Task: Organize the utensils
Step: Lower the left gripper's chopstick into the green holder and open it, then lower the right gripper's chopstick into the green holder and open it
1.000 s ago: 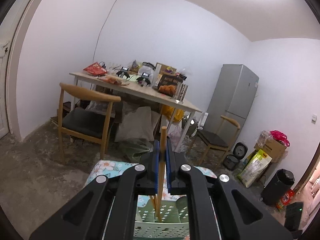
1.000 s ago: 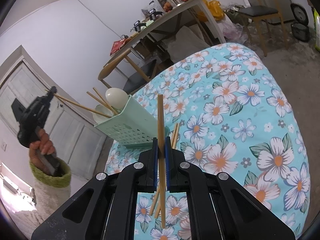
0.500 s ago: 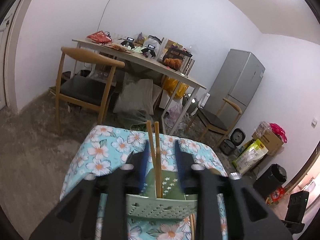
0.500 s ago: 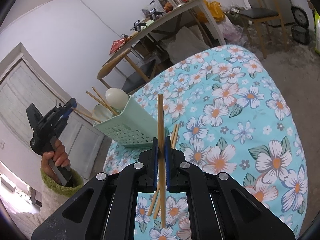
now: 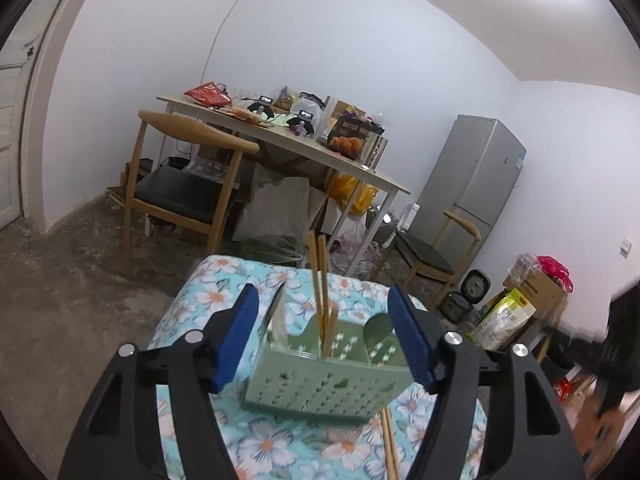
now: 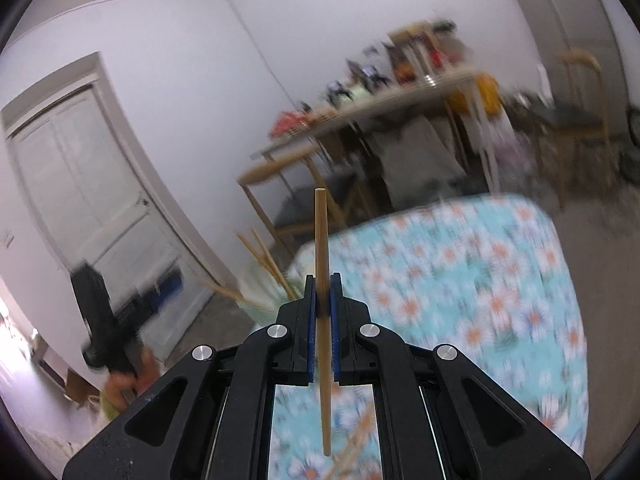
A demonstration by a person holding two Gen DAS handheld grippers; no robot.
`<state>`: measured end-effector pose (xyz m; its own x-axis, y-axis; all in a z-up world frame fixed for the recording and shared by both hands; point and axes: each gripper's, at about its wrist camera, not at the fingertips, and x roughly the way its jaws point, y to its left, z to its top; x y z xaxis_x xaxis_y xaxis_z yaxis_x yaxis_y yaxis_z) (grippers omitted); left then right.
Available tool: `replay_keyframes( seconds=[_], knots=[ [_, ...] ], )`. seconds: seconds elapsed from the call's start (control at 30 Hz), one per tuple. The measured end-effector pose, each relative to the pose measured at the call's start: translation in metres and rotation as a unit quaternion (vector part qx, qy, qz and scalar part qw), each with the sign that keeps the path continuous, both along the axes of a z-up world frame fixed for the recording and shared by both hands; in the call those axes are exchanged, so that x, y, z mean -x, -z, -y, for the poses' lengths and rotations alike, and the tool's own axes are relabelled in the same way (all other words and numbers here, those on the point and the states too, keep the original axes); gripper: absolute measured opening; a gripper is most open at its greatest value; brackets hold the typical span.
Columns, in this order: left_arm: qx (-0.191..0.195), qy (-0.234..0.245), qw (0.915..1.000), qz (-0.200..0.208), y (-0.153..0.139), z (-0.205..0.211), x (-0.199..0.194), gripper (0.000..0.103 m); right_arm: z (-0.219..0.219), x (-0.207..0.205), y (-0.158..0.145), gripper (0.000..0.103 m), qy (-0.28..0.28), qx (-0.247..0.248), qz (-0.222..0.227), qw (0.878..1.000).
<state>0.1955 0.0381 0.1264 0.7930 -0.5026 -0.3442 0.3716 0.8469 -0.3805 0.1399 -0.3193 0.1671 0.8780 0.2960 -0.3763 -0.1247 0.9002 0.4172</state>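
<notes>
A pale green perforated utensil basket (image 5: pixel 320 388) stands on the floral tablecloth (image 5: pixel 208 304). Two wooden chopsticks (image 5: pixel 322 280) stand upright in it, beside a green spoon (image 5: pixel 378 326) and a flat utensil (image 5: pixel 276 312). My left gripper (image 5: pixel 324 340) is open and empty, its jaws spread wide on either side of the basket. More chopsticks (image 5: pixel 388 440) lie on the cloth by the basket. My right gripper (image 6: pixel 323 312) is shut on one upright wooden chopstick (image 6: pixel 322 256), right of the blurred basket (image 6: pixel 260 292). Loose chopsticks (image 6: pixel 352 444) lie below it.
A cluttered wooden table (image 5: pixel 280 136) with a wooden chair (image 5: pixel 180 184) stands behind the cloth-covered table. A grey fridge (image 5: pixel 472 184), a second chair (image 5: pixel 432 252) and boxes and bags (image 5: pixel 520 300) are at the right. A white door (image 6: pixel 92 200) is to the left in the right wrist view.
My left gripper opened, let its chopstick drop into the basket and drew back. My right gripper, still holding its chopstick, lifted and swung up; its view is now blurred.
</notes>
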Motion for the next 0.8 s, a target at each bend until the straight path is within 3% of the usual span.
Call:
replay_keyframes(
  seconds=[0.17,0.37,0.5,0.8],
  knots=[
    [-0.013,0.005,0.9997,-0.02,0.021,-0.005,0.022,0.069,-0.037,-0.025,-0.049,0.005,-0.029,0.046,0.082,0.995],
    [-0.04,0.008,0.9981,-0.046,0.046,-0.011,0.039,0.072,-0.083,-0.061,-0.071,0.005,-0.051,0.124,0.139,0.981],
    [-0.045,0.004,0.9973,-0.057,0.056,-0.015,0.045,0.073,-0.105,-0.091,-0.059,0.005,-0.067,0.16,0.139,0.975],
    [-0.063,0.003,0.9961,-0.061,0.063,-0.012,0.052,0.073,-0.141,-0.135,0.002,0.005,-0.082,0.263,0.108,0.955]
  ],
)
